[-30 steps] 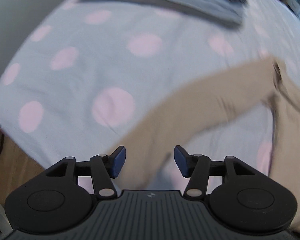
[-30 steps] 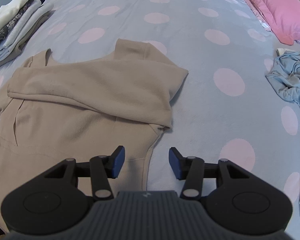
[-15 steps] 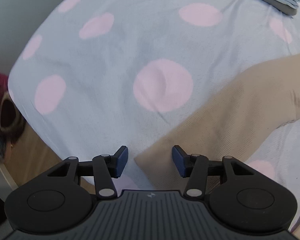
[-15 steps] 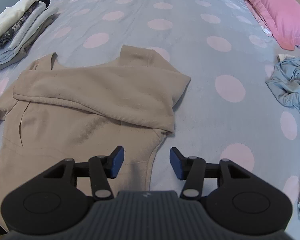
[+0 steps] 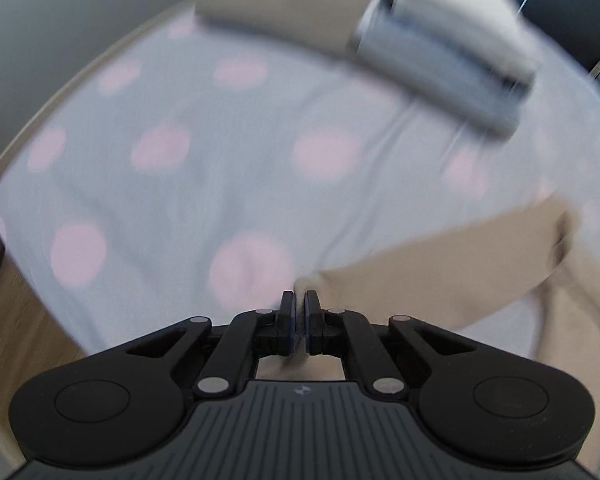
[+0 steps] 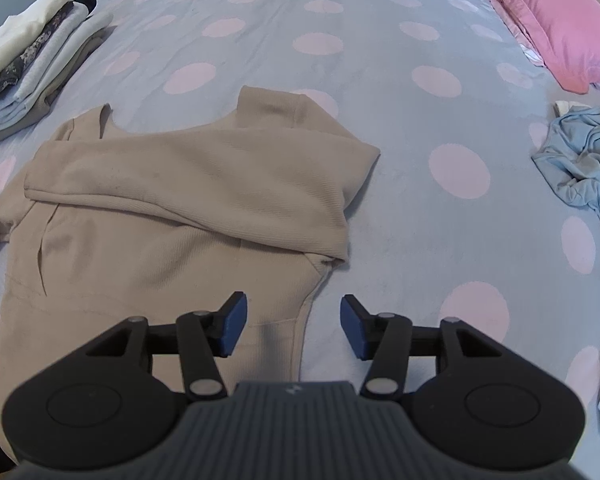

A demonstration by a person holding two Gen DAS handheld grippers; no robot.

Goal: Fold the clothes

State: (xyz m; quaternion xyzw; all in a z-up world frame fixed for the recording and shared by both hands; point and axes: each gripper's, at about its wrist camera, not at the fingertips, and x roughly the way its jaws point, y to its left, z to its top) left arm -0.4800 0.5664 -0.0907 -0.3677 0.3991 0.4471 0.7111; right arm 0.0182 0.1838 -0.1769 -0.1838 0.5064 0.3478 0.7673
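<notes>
A beige sweater (image 6: 180, 200) lies flat on the dotted grey bed cover (image 6: 380, 80), one sleeve folded across its chest. Its other sleeve (image 5: 440, 256) runs out to the left in the blurred left wrist view. My left gripper (image 5: 299, 312) is closing on that sleeve's cuff, the pads pressed together with beige cloth between them. My right gripper (image 6: 292, 328) hangs open just above the sweater's lower right edge, with nothing between its fingers.
A stack of folded clothes (image 6: 32, 64) sits at the back left, also seen as the blurred stack (image 5: 440, 52). A pink pillow (image 6: 552, 20) and a heap of unfolded clothes (image 6: 580, 168) lie at the right. Wooden floor (image 5: 16, 340) shows past the bed's edge.
My left gripper went from open around the cuff to shut on it and rose, the view now blurred. The right gripper and the sweater's body have not moved.
</notes>
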